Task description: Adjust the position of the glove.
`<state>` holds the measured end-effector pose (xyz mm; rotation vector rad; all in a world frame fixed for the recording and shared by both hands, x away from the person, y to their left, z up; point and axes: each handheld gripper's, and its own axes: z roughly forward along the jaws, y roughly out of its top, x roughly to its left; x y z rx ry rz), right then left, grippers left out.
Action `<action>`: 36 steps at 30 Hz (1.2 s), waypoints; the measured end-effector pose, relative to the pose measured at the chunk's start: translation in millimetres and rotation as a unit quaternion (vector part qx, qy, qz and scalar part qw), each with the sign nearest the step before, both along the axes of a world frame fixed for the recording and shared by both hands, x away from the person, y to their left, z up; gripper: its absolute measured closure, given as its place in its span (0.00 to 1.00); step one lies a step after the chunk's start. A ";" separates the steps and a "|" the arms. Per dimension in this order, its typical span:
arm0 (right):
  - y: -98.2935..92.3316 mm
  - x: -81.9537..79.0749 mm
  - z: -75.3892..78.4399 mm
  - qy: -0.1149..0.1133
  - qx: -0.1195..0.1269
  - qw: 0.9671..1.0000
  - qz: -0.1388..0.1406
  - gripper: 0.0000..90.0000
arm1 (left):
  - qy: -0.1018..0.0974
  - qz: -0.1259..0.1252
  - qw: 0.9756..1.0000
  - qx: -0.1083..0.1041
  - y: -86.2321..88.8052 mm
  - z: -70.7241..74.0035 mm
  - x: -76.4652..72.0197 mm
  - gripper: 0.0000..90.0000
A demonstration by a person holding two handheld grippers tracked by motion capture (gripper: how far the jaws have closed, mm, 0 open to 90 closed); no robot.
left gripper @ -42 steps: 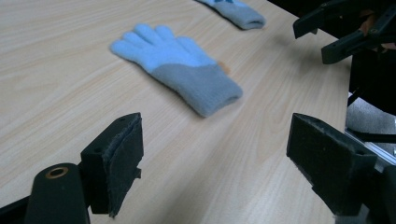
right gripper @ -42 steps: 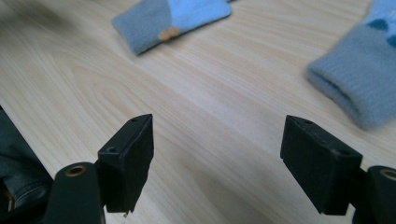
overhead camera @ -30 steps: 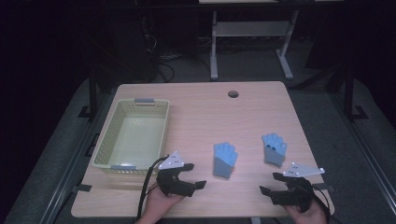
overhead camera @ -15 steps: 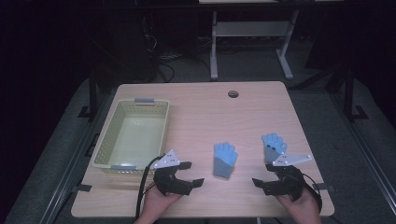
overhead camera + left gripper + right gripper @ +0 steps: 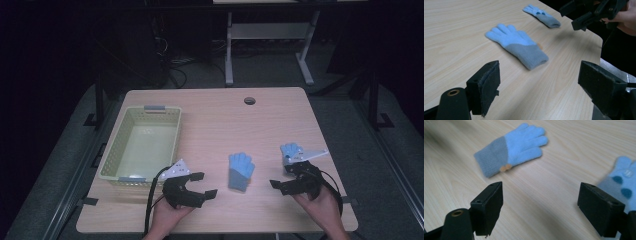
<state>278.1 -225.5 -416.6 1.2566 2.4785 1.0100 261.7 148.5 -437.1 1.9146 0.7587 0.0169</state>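
Two light-blue gloves with grey cuffs lie flat on the wooden table. The plain glove [image 5: 241, 170] [image 5: 517, 45] [image 5: 511, 147] is at the front middle, fingers pointing away from me. The glove with dark-blue dots [image 5: 290, 151] [image 5: 541, 15] [image 5: 621, 182] lies to its right. My left gripper [image 5: 206, 184] [image 5: 541, 87] is open, just left of the plain glove and pointing at it. My right gripper [image 5: 282, 176] [image 5: 544, 207] is open and turned leftward, its body over the dotted glove's cuff, with bare table between its jaws.
A pale green plastic basket [image 5: 116, 150], empty, stands at the table's left. A small round hole [image 5: 249, 101] is near the far edge. The right hand and its gripper [image 5: 594, 12] show far off in the left gripper view.
The right gripper has moved forward and leftward from the front right corner to the dotted glove. The left gripper has barely shifted. Both gloves lie as before.
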 end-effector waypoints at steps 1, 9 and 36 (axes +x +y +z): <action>-0.4 2.0 1.0 -0.003 0.000 1.000 0.002 0.23 | 0.001 0.001 1.000 0.000 -0.2 -0.4 -0.2 0.20; -5.3 13.3 10.7 0.006 -0.005 1.000 -0.003 0.22 | -0.003 -0.002 1.000 0.006 -0.1 0.4 -1.0 0.20; -35.4 57.0 29.1 0.020 -0.011 0.999 -0.044 0.25 | -0.009 -0.009 1.000 0.017 -6.8 -2.0 -2.4 0.20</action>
